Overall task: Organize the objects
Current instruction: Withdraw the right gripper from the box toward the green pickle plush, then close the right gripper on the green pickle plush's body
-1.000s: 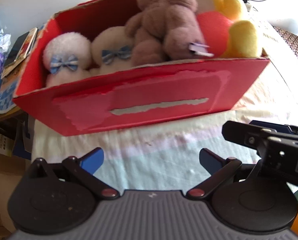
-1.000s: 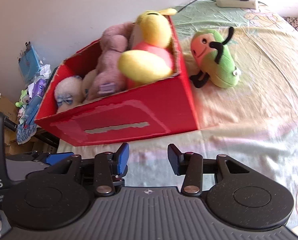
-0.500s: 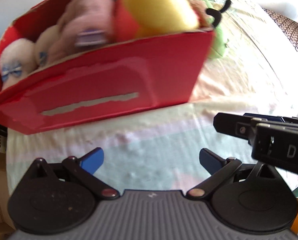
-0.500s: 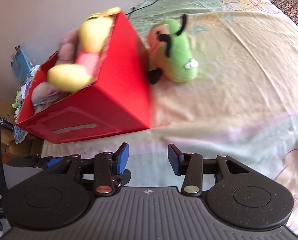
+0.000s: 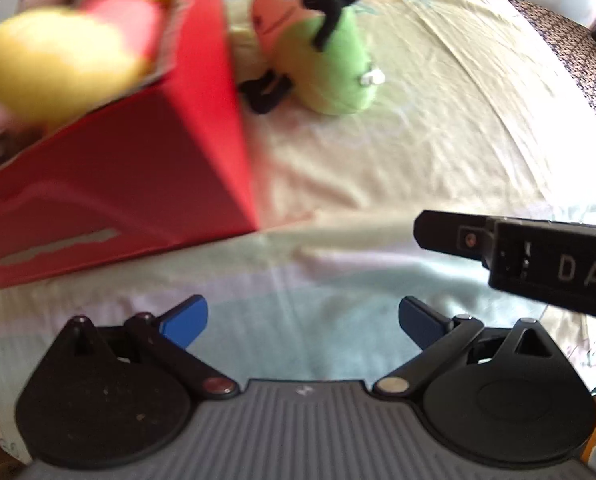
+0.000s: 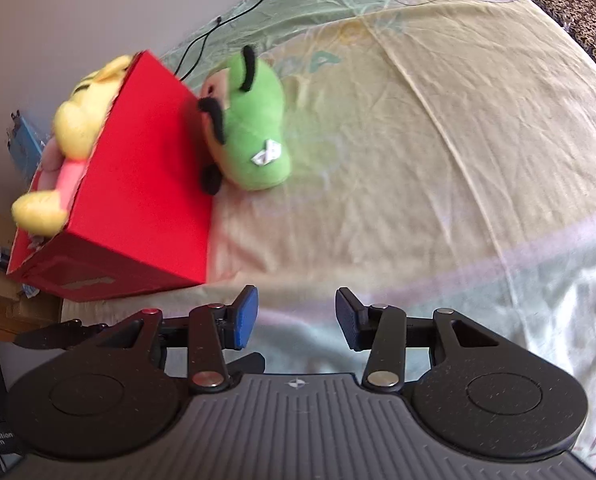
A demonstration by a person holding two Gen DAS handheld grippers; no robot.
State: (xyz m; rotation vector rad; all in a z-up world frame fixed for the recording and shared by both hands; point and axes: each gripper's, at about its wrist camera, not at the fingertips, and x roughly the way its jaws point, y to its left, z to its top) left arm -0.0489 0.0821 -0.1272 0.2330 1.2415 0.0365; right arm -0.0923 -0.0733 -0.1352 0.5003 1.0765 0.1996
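Observation:
A green plush toy (image 5: 326, 60) with an orange face and black limbs lies on the bed just right of a red cardboard box (image 5: 137, 168); the right wrist view shows the same green plush toy (image 6: 253, 128) against the red box (image 6: 137, 184). A yellow and red plush (image 5: 57, 52) sticks out of the box's right end, and the yellow plush (image 6: 77, 120) also shows in the right wrist view. My left gripper (image 5: 302, 320) is open and empty, short of the box corner. My right gripper (image 6: 295, 316) is open and empty too, well short of the green toy.
The bed carries a pale yellow and green sheet (image 6: 438, 140). A black cable (image 6: 225, 20) runs along the wall behind the box. The right gripper's black body (image 5: 538, 260) crosses the left wrist view at right. Clutter (image 6: 21, 148) lies beyond the bed's left edge.
Both views have swung to the right: the red box slid toward the left edge and the green plush toy came into fuller view. Both grippers stayed open.

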